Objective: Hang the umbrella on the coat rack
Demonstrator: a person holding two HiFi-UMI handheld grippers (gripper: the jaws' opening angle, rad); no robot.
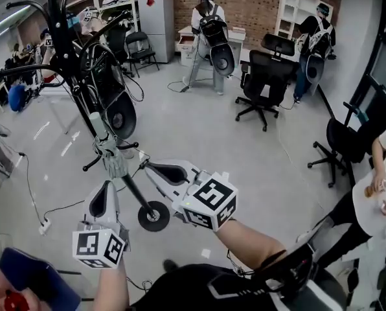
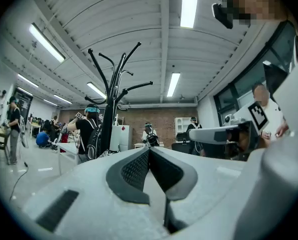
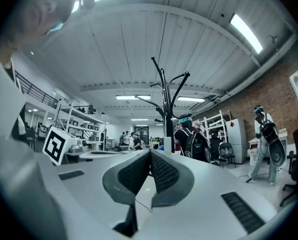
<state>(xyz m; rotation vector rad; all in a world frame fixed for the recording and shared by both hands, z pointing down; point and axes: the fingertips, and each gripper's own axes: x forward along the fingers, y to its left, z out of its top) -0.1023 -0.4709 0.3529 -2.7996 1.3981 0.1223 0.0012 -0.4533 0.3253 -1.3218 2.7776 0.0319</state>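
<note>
The black coat rack [image 1: 62,41] stands at the left, its pole slanting down to a round base [image 1: 154,216]. A pale grey-green folded umbrella [image 1: 109,146] hangs close against the pole; what it hangs from is hidden. My left gripper [image 1: 107,188] points up just beneath the umbrella, jaws shut and empty. My right gripper [image 1: 151,168] lies to the right of the pole, also shut on nothing. The rack's hooked arms [image 2: 111,91] rise beyond my left gripper [image 2: 149,150] in the left gripper view. The rack [image 3: 167,109] also rises beyond my right gripper [image 3: 150,154] in the right gripper view.
Black office chairs [image 1: 265,80] [image 1: 348,141] stand at the right, and another [image 1: 141,49] at the back. Several people with backpacks [image 1: 209,28] work by the brick wall. A cable [image 1: 50,207] trails on the floor at the left. A seated person [image 1: 381,186] is at the far right.
</note>
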